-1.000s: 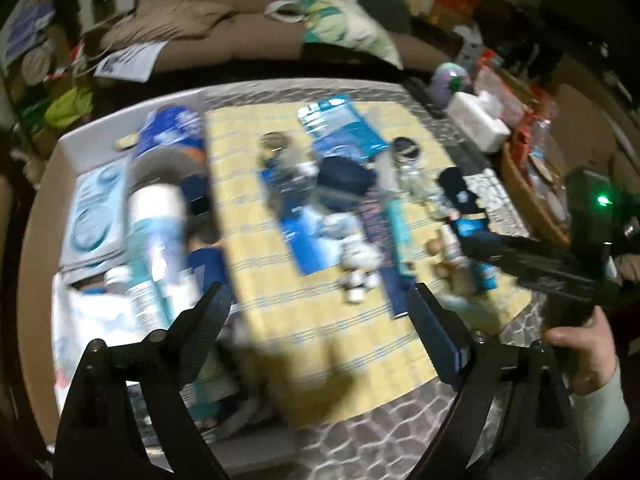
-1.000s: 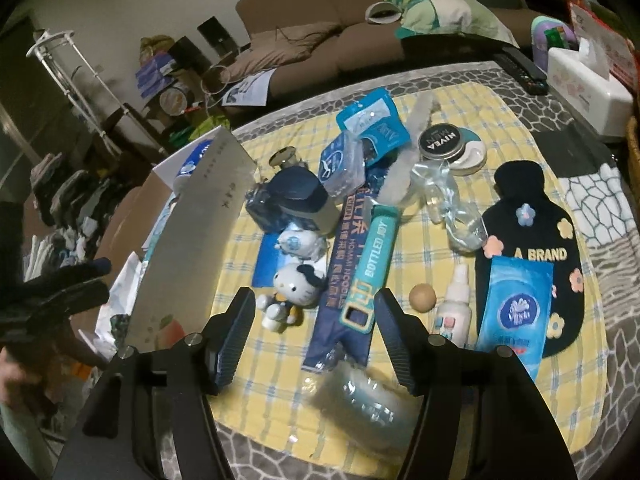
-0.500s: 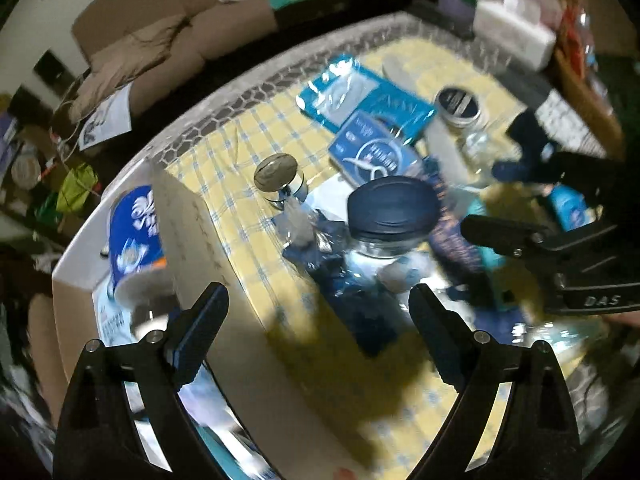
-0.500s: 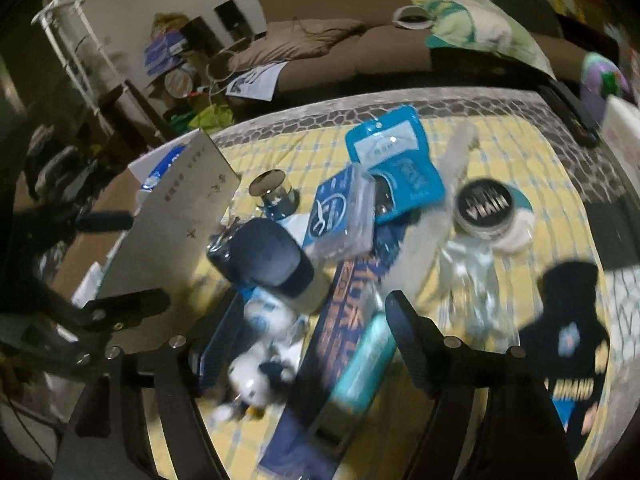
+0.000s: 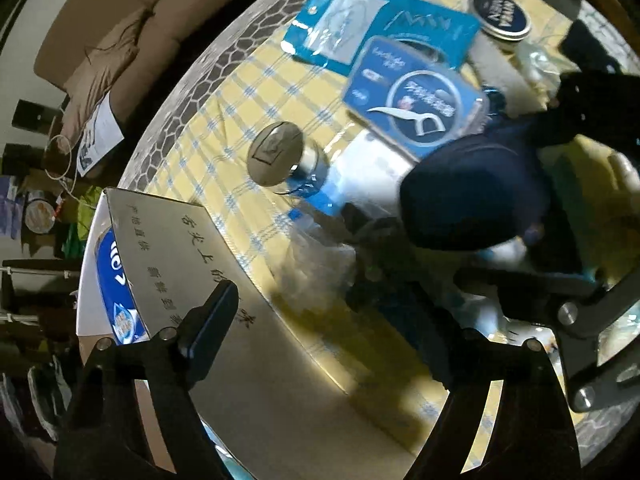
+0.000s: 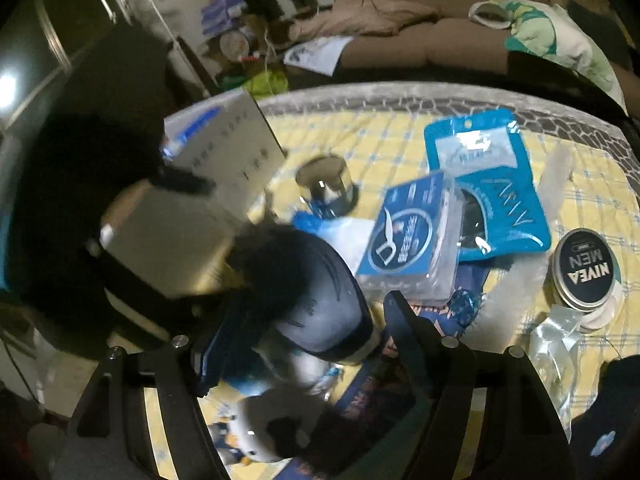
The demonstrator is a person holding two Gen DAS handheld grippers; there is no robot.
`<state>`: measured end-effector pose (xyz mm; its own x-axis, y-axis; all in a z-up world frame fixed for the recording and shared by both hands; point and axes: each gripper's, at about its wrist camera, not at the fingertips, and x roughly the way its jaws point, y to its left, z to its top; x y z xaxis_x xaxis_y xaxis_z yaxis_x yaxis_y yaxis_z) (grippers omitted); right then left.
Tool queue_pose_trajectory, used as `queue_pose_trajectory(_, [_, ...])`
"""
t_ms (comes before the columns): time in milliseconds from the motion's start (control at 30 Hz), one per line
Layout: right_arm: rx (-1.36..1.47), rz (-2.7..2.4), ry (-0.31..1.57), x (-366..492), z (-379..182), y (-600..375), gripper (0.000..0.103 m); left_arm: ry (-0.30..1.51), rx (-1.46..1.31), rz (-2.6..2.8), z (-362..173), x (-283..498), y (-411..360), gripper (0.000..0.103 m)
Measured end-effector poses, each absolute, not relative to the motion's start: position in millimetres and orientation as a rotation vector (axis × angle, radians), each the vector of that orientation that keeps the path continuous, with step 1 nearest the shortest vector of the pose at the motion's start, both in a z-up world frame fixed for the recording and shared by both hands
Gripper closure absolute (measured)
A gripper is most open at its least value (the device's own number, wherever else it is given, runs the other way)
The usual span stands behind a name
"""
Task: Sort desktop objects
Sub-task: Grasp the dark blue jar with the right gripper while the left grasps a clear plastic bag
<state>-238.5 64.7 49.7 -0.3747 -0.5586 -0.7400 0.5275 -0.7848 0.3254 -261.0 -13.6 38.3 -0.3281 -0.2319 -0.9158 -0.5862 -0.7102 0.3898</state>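
A bottle with a big dark blue cap stands on the yellow checked cloth; it also shows in the left wrist view. My right gripper is open, one finger on each side of that cap. My left gripper is open and empty, low over a crumpled clear plastic bag beside the box flap. A small silver-capped jar, a floss-pick box, a blue pouch and a Nivea tin lie around.
A cardboard box with a raised flap stands at the left, a blue tissue pack inside. A Hello Kitty figure lies near my right gripper. A black sock is at the right. A sofa is behind the table.
Both grippers have dropped closer to the table. My right gripper has moved in around the blue-capped bottle. My left gripper has swung toward the box flap and the plastic bag.
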Motion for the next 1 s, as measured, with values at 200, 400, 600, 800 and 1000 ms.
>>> queue_pose_trajectory(200, [1.211, -2.161, -0.157, -248, 42, 73, 0.046, 1.131, -1.644, 2.097, 31, -273, -4, 0.020])
queue_pose_trajectory(400, [1.228, -2.128, -0.375, -251, 41, 104, 0.051, 1.109, -1.591, 2.097, 51, -265, -3, 0.011])
queue_pose_trajectory(600, [1.234, -2.055, -0.640, -251, 39, 132, 0.051, 1.063, -1.658, 2.128, 38, -286, -7, 0.007])
queue_pose_trajectory(800, [1.224, -2.036, -0.722, -241, 54, 157, 0.051, 1.084, -1.714, 2.048, 8, -294, 12, 0.013])
queue_pose_trajectory(1000, [1.222, -2.063, -0.708, -232, 68, 171, 0.051, 0.927, -1.724, 2.081, 16, -293, 7, 0.054])
